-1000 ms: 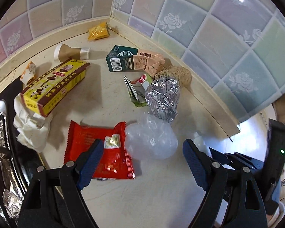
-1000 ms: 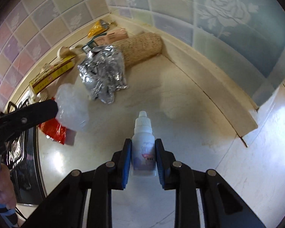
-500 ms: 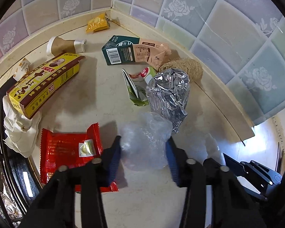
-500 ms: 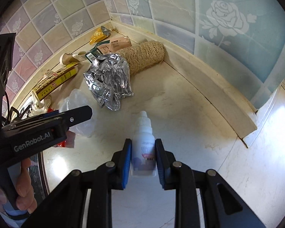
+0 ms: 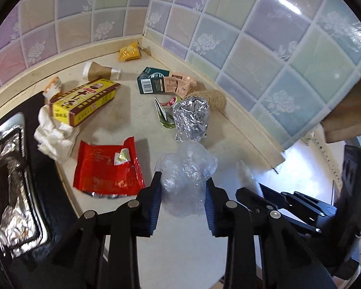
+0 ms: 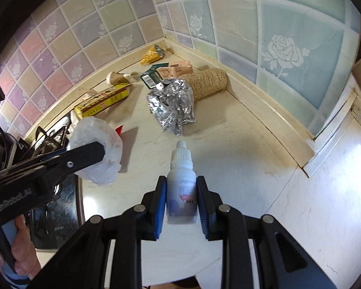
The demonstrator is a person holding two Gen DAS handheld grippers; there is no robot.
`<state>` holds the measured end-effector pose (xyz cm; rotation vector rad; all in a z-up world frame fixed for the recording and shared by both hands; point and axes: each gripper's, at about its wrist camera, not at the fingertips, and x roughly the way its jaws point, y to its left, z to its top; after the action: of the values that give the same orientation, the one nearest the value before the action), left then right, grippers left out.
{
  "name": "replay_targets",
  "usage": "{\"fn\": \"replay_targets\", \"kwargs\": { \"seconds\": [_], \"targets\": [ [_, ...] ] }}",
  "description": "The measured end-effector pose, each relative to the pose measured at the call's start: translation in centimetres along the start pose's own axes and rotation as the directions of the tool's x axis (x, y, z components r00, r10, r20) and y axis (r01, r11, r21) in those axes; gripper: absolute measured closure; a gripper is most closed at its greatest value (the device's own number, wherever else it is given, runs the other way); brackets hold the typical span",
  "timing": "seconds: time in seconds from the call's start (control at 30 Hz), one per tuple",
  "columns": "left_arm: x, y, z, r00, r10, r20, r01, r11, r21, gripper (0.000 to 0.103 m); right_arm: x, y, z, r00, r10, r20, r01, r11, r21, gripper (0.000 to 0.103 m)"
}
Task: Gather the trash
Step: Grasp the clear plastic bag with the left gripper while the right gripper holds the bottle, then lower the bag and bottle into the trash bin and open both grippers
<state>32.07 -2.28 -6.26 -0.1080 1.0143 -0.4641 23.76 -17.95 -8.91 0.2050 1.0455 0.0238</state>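
The jaws of the left gripper (image 5: 183, 198) are closing, with a crumpled clear plastic bag (image 5: 186, 175) between the blue pads (image 5: 155, 202), which press against its sides at lower centre of the left wrist view. In the right wrist view the same bag bulges around the black finger at middle left and hangs clear of the counter (image 6: 228, 149), its shadow falling on the surface beside it. A hand (image 6: 19, 257) grips the handle at the lower left corner of that view.

The jaws of the right gripper (image 6: 181, 203) stand nearly closed, clamped on a small white dropper bottle (image 6: 181, 180) held upright, cap pointing toward frame centre.

Remaining litter on the counter, left wrist view: a red wrapper (image 5: 107, 168) left of centre, just beside the left finger; a crumpled white tissue (image 5: 54, 136) at middle left, touching a yellow box (image 5: 84, 102) above it; a silver foil bag (image 5: 191, 119) just above the plastic bag; a green-and-white packet (image 5: 164, 113) to the foil's left; a dark green carton (image 5: 152, 83) and a pink packet (image 5: 180, 84) overlapping at upper centre; a woven fibre roll (image 5: 214, 96) against the wall ledge; a brown paper cup (image 5: 101, 71) lying on its side; a yellow sachet (image 5: 130, 53) in the tiled corner.

A foil-lined stove (image 5: 9, 192) occupies the left edge.
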Motion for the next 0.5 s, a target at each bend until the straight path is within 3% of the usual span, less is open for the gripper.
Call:
{"fn": "replay_targets", "kwargs": {
  "seconds": [0.23, 0.5],
  "targets": [
    [-6.2, -1.4, -3.7, 0.996, -0.028, 0.08, 0.029, 1.0, -0.01, 0.073, -3.8, 1.1, -2.7, 0.998, 0.058, 0.027, -0.058, 0.998, -0.029, 0.079],
    [-10.2, -3.8, -10.1, 0.996, -0.012, 0.091, 0.013, 1.0, -0.013, 0.073, -7.9, 1.7, -7.8, 0.994, 0.11, 0.005, -0.11, 0.992, -0.07, 0.079]
  ]
}}
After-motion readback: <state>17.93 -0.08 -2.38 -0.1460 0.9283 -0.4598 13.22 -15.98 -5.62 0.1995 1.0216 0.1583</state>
